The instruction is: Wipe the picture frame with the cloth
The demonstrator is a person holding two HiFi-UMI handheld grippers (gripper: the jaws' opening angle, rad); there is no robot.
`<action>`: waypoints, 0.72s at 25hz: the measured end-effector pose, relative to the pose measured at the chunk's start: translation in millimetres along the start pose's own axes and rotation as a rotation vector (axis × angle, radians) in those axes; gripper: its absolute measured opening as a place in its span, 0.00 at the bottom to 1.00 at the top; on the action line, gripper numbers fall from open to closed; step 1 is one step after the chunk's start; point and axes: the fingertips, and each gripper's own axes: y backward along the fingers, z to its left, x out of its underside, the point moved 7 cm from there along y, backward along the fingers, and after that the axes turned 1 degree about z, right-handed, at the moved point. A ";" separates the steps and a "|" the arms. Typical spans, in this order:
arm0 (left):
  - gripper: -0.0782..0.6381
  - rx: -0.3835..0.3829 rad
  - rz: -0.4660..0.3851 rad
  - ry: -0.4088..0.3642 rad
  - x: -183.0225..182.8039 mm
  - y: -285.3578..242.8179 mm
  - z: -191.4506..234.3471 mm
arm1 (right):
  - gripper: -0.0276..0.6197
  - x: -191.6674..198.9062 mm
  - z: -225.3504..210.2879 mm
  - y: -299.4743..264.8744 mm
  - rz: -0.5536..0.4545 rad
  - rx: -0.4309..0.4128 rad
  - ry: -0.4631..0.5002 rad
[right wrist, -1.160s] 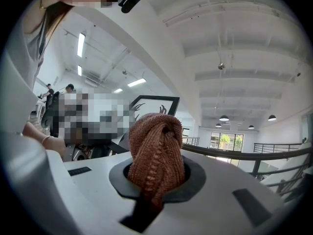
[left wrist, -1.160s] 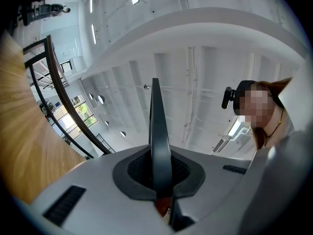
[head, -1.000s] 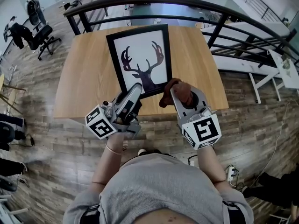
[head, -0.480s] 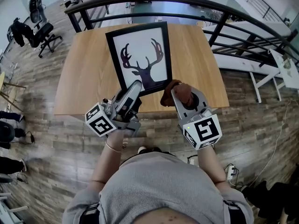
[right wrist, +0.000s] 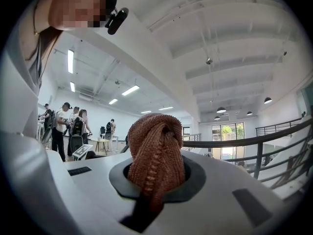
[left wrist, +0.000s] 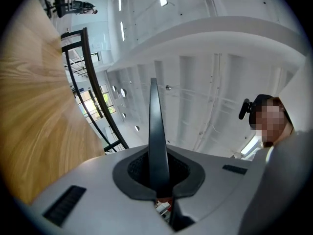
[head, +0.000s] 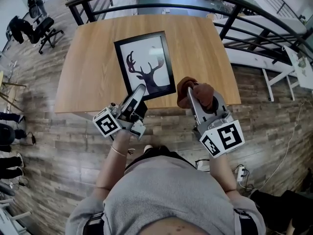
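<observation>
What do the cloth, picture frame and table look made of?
The cloth: knitted rust-brown yarn, ribbed stitches visible. The picture frame: smooth black moulding; wood or plastic, can't tell. The table: light wood-grain top, matte; solid wood or laminate unclear.

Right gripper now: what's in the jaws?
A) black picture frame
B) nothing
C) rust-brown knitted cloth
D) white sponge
C: the right gripper view shows the right gripper with its jaws shut on the bunched rust-brown knitted cloth.
</observation>
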 end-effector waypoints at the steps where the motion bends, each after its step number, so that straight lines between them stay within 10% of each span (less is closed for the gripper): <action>1: 0.14 -0.013 0.003 0.018 4.2 4.3 5.0 | 0.11 0.0 0.8 1.4 0.000 0.003 0.000; 18: 0.14 -0.239 0.070 0.400 89.9 79.5 114.7 | 0.11 2.8 16.6 3.2 0.000 -0.002 -0.020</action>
